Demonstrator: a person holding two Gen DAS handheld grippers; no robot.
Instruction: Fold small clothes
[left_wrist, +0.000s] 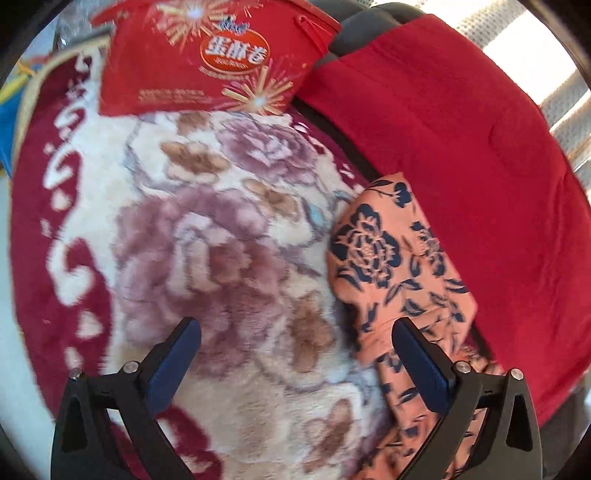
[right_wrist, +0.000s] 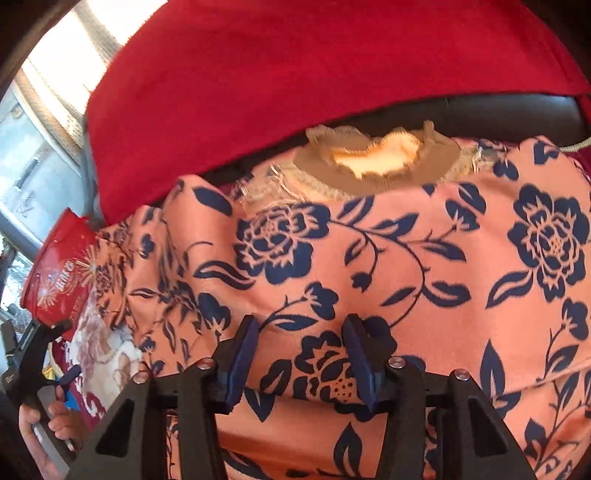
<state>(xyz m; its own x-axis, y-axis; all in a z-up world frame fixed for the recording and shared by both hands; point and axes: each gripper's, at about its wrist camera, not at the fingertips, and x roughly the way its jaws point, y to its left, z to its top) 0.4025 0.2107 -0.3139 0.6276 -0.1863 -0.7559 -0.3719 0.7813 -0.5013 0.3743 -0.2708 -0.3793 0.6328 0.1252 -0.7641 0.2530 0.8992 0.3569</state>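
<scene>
A small orange garment with dark blue flowers (right_wrist: 388, 266) lies spread in front of me, its frayed tan neckband (right_wrist: 373, 162) at the far side. My right gripper (right_wrist: 301, 328) is partly open with a raised fold of this garment between its blue pads (right_wrist: 356, 354). In the left wrist view one end of the garment (left_wrist: 399, 266) lies at the right on a floral plush blanket (left_wrist: 207, 258). My left gripper (left_wrist: 295, 328) is wide open and empty above the blanket, its right finger (left_wrist: 421, 358) over the garment's edge.
A red cloth (left_wrist: 461, 140) covers the dark backrest behind the garment. A red snack bag (left_wrist: 207, 59) lies at the blanket's far end and also shows in the right wrist view (right_wrist: 59, 280). Bright window slats (right_wrist: 62, 77) stand at the far left.
</scene>
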